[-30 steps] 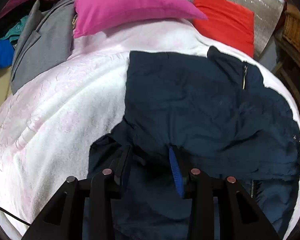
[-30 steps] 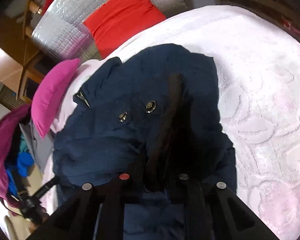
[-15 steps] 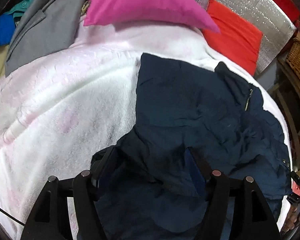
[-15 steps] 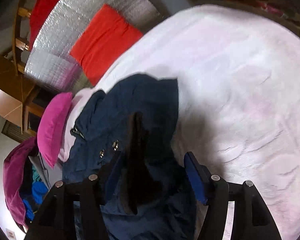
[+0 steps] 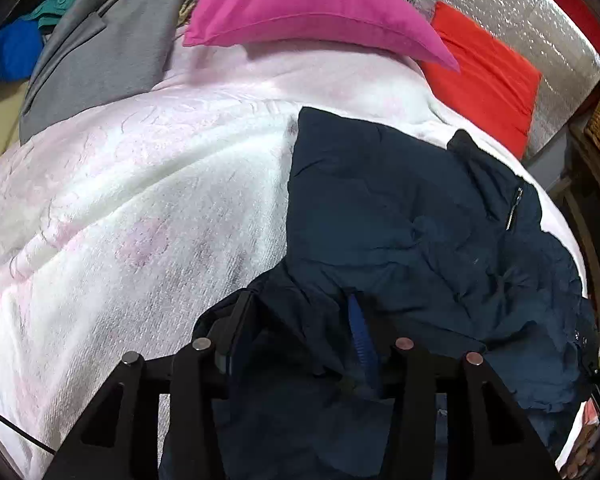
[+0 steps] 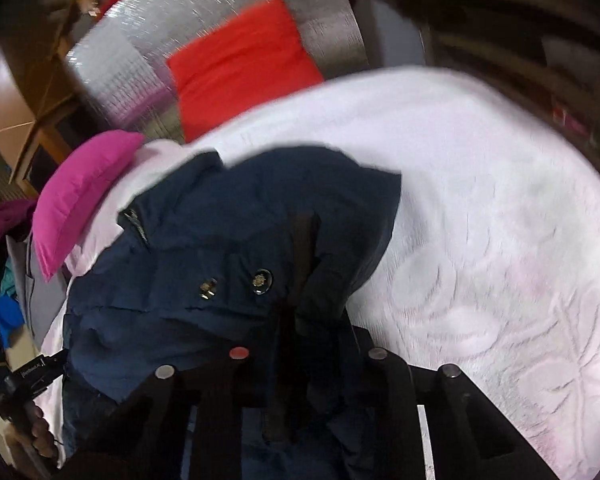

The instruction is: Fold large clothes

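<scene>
A large navy jacket (image 5: 400, 216) lies on the white and pink bedspread (image 5: 140, 200), folded over itself, with a zip near its collar. My left gripper (image 5: 300, 320) sits over the jacket's near edge; its fingers stand apart with dark fabric bunched between and over them, and a blue pad shows on the right finger (image 5: 362, 336). In the right wrist view the jacket (image 6: 204, 240) shows two metal snaps, and my right gripper (image 6: 300, 340) is buried in a dark fold of it, the fingertips hidden.
A magenta pillow (image 5: 300, 4) and a red cushion (image 5: 484, 76) lie at the head of the bed against a silver foil panel (image 5: 512, 4). A grey garment (image 5: 100, 56) and other clothes are piled at far left. Wooden furniture stands right of the bed.
Both grippers opened on the jacket half a second ago and have closed in again. The right view has dropped back low over the jacket. The left gripper has shifted slightly along the edge.
</scene>
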The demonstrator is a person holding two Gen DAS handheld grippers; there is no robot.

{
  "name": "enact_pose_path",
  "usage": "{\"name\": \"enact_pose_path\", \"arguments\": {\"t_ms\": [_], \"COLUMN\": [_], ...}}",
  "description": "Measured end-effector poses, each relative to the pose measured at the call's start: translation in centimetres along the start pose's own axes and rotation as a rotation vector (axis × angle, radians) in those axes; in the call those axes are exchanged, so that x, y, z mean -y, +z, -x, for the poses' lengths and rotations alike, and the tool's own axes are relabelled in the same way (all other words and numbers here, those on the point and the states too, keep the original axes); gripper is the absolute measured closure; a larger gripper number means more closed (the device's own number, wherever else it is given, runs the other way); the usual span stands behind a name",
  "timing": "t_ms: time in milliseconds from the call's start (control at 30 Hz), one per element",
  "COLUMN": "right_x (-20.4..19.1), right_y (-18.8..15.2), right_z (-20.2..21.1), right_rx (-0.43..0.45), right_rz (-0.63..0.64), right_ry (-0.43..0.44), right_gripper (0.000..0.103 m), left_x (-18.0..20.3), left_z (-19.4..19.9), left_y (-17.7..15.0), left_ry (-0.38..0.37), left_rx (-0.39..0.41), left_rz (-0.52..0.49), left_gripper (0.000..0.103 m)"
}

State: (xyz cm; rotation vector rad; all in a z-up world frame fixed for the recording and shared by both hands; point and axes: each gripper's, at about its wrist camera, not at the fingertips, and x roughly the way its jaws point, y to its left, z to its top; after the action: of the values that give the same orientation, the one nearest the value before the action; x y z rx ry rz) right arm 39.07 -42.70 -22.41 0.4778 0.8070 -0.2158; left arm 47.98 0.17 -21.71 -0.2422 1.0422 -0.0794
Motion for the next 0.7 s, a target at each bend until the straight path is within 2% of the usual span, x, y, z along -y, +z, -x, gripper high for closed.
{"name": "enact_pose_path", "arguments": {"t_ms": [100, 167, 233, 467, 533, 600, 700], "right_x": [-0.1, 0.9, 1.5, 1.9, 2.0, 2.2, 2.4], "right_y": [0.1, -0.3, -0.5, 0.4, 0.4, 0.2, 0.2], "right_z": [0.4, -1.2, -1.9, 0.7, 1.7, 2.9, 4.0], "right_rx": [0.029, -0.033, -0.058, -0.065, -0.054, -0.034, -0.022], "right_rz": [0.013, -0.006, -0.032, -0.096, -0.112, -0.11, -0.082], "right_ry": [-0.006, -0.026, -0.02, -0.009, 0.016, 0.027, 0.024], "right_gripper": [0.079, 0.078, 0.074, 0.063, 0.047, 0.037, 0.036], "left_x": [-0.3, -0.2, 0.4, 0.8, 1.0, 1.3, 1.7], "left_z": [0.0, -0.3, -0.5, 0.8, 1.8, 2.8, 4.2], "left_y": [-0.1, -0.3, -0.5, -0.8, -1.0, -1.2, -1.6], "left_ry": [-0.01, -0.007, 0.012, 0.024, 0.031, 0.037, 0.037], "left_rx": [-0.007, -0.028, -0.038, -0.023, 0.004, 0.033, 0.071], "left_rz": [0.017, 0.006, -0.03, -0.047, -0.068, -0.095, -0.132], "left_gripper": [0.055, 0.052, 0.05, 0.05, 0.05, 0.048, 0.044]}}
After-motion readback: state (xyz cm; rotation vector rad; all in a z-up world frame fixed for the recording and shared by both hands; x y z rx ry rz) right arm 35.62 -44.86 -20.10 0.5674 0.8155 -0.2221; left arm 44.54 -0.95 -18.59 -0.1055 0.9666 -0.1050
